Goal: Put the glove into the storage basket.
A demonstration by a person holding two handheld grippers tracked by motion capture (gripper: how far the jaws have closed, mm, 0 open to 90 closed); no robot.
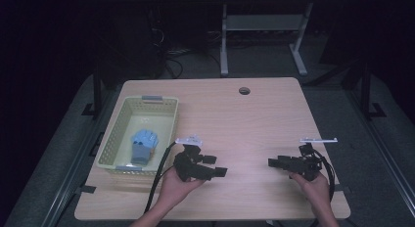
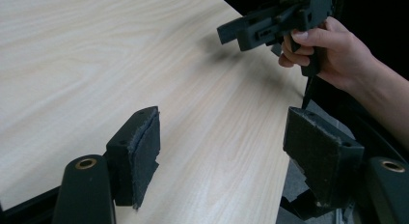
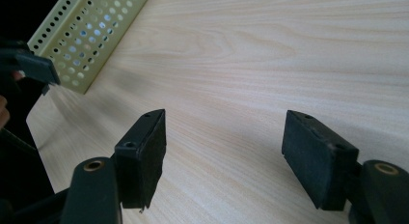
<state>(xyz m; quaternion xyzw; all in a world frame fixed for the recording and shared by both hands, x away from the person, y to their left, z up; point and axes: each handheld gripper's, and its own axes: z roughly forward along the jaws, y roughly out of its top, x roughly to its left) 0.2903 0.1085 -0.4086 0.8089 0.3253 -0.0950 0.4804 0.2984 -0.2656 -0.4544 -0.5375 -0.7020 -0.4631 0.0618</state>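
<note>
In the high view the left tool (image 1: 215, 166) and right tool (image 1: 275, 162) hover over the wooden table (image 1: 244, 119), facing each other; a blue glove (image 1: 143, 144) lies in the yellow basket (image 1: 147, 103). In each gripper view the jaws stand wide apart, holding nothing.

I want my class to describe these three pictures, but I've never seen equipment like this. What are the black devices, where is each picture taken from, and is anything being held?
A person holds a hand-operated gripper in each hand: the left gripper and the right gripper. One picture looks down from above the wooden table. The other two come from cameras riding on each gripper, looking along its two black padded jaws. Both grippers stand open with nothing between the jaws. On the table's left sits a pale yellow perforated basket with a blue object inside; what it is I cannot tell.
</note>
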